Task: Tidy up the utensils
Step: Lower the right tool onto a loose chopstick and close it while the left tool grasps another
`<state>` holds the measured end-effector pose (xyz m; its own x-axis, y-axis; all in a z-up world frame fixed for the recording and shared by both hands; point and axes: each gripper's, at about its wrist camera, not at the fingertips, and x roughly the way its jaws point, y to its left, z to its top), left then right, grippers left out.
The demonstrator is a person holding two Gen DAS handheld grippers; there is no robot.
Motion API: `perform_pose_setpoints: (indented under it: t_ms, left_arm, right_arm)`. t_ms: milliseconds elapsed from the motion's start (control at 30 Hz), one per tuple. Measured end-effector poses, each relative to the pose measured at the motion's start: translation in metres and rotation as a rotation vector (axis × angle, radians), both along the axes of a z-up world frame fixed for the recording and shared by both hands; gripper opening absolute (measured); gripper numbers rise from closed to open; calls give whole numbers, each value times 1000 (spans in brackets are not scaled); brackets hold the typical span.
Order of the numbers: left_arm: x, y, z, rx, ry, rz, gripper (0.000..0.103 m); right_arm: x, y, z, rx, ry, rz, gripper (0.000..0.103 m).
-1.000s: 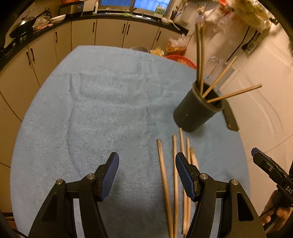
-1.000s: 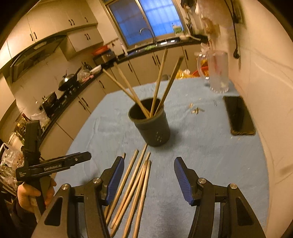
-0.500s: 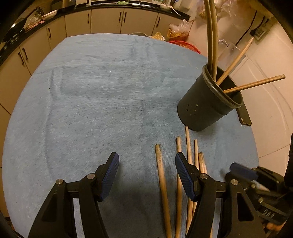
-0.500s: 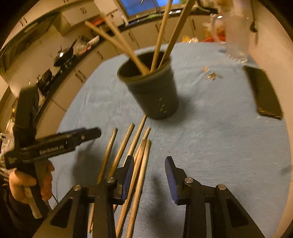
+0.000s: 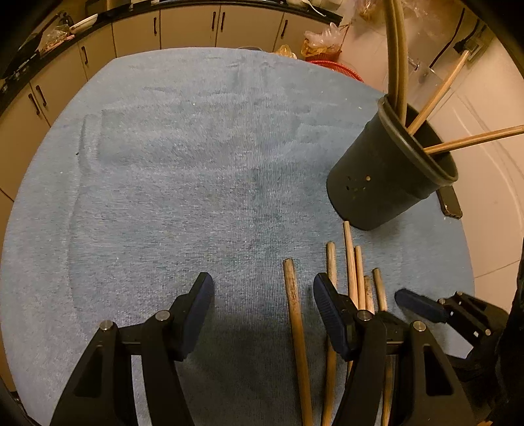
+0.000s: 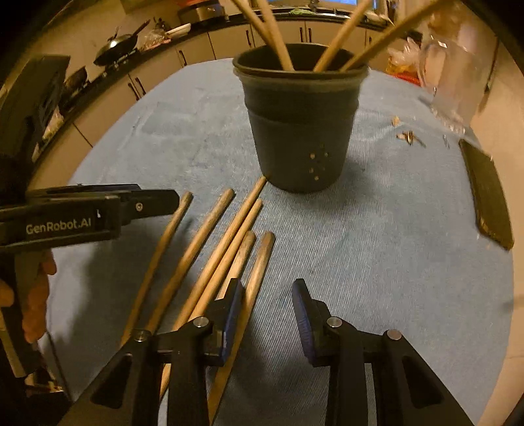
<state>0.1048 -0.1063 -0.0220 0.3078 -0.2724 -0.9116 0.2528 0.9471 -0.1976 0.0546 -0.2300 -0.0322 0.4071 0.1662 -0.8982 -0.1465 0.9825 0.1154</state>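
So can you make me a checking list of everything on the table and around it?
Surface: blue towel covers the table.
Job's things: six loose chopsticks lie side by side in front of the black holder; four more stand in the holder.
Clutter: glass jug, dark phone, small crumbs.
Grippers: left tool open, with one loose chopstick between its fingers, not gripped. Right tool closing, the rightmost chopstick between its fingers, pads not yet pressing it.
Cables: a black one on the wall.
Surroundings: cabinets, wok on the counter.
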Motion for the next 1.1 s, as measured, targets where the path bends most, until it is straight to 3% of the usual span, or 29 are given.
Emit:
perform_pose_setpoints:
  t_ms: [67,167,433,700,767,1000,1067,1100]
  left_arm:
    - [4,-3,-4,3,6,1,65]
    - [8,-6,-6,7,7,2,65]
    - [24,-14,-7,26,18,6,65]
    - [32,-28,-10,112,25,-3,64]
    - [33,-35,-12,159,14,-12,52]
    - [22,-40,-11,210,-5,-36,32]
    - [17,-42,-10,207,-13,-44,10]
    - [16,-42,-10,202,-13,-48,10]
  right_arm:
    - [7,2,-1,-34,-10,-4,25]
    - [18,-6,-1,-25,-9,-33,19]
    - [33,-40,0,49,23,-121,17]
    - [54,-44,-4,107,53,-161,17]
    - [57,-46,-4,116,52,-168,17]
    - [47,-53,-4,103,44,-164,14]
    - [44,-53,-5,95,39,-164,12]
    - [44,-53,-5,98,38,-165,12]
